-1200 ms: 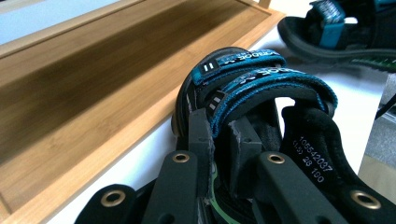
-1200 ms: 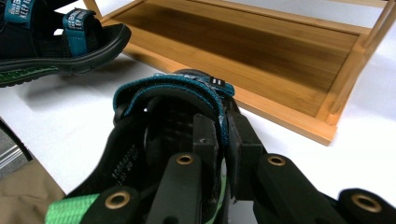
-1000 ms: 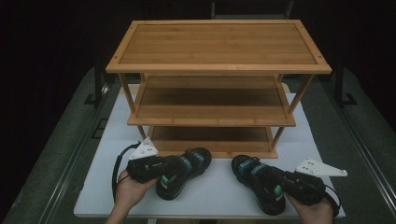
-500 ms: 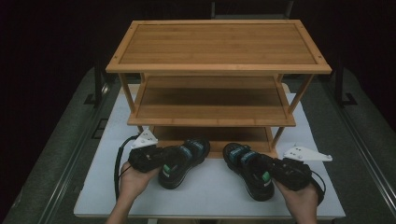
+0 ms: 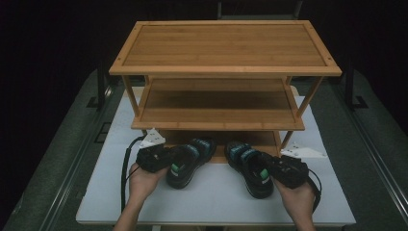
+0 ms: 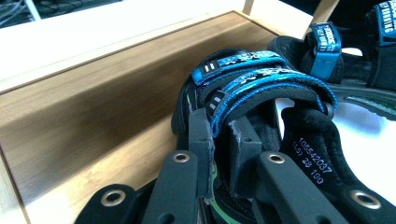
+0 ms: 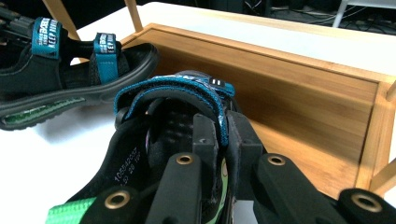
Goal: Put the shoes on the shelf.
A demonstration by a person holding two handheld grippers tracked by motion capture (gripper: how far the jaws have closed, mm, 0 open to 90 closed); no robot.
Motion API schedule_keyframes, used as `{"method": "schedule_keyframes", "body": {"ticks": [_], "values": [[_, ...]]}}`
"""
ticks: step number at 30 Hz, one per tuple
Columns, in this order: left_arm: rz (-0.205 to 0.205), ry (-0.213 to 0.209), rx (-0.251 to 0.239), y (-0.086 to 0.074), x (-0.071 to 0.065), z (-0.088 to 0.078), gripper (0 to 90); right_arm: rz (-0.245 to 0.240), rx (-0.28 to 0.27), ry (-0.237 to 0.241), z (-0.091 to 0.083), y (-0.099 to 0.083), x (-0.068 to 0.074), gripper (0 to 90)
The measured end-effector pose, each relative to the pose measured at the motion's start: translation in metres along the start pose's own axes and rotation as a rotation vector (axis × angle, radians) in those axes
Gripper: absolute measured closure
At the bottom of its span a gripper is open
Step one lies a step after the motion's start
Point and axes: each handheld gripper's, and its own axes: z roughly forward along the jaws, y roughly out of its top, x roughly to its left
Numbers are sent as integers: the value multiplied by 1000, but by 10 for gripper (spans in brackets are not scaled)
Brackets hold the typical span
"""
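Left gripper [image 5: 166, 161] pinches the left sandal [image 5: 190, 161] by its side wall; right gripper [image 5: 272, 169] likewise clamps the right sandal [image 5: 250, 166]; toes aim far toward the rack's [image 5: 226, 67] bottom shelf [image 6: 93, 107], apparently for sliding in.

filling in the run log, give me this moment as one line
left gripper: shut on left sandal | right gripper: shut on right sandal | toes at bottom shelf of rack | both sandals on the white table
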Motion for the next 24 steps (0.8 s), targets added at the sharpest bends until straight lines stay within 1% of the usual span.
{"method": "schedule_keyframes", "body": {"ticks": [1,2,3,6,7,9,11,12,13,14,15,16,17,18,19,20,21,22,23,24], "values": [[-10,7,0,0,0,4,819,6,0,-5,4,1,0,830],[-10,7,0,0,0,4,819,6,0,-5,4,1,0,830],[-13,12,-2,0,-2,8,818,13,-1,-14,9,2,1,829],[-23,24,0,1,-3,15,818,22,-6,-29,16,3,2,829],[-23,24,0,1,-3,15,818,22,-7,-32,18,4,2,829],[-28,44,-1,1,-4,21,818,25,-9,-45,23,4,1,829],[-35,54,1,2,-4,25,818,24,-9,-65,27,5,2,829],[-33,68,-4,2,-5,27,818,27,-8,-73,29,5,2,829],[-33,68,-4,2,-5,27,818,23,-7,-81,32,5,2,829],[-26,87,-7,3,-7,30,817,25,-4,-88,34,5,2,829],[-26,87,-7,3,-7,30,818,25,-4,-88,34,5,2,829],[-32,95,-16,2,-9,31,817,24,-5,-108,40,4,3,828],[-34,95,-22,1,-10,32,817,24,-8,-113,41,4,4,827],[-31,105,-27,0,-12,34,817,22,-10,-122,42,3,5,827],[-31,105,-27,0,-12,34,817,25,-12,-122,44,3,6,827],[-31,117,-29,-4,-16,37,817,26,-15,-121,45,2,7,827],[-31,117,-29,-4,-16,37,816,26,-15,-121,45,2,7,827],[-41,135,-36,-7,-20,41,816,25,-11,-128,47,1,10,824],[-41,135,-36,-7,-20,41,816,25,-11,-128,47,1,10,824],[-57,138,-33,-10,-24,45,815,23,-2,-137,50,0,13,820]]}}
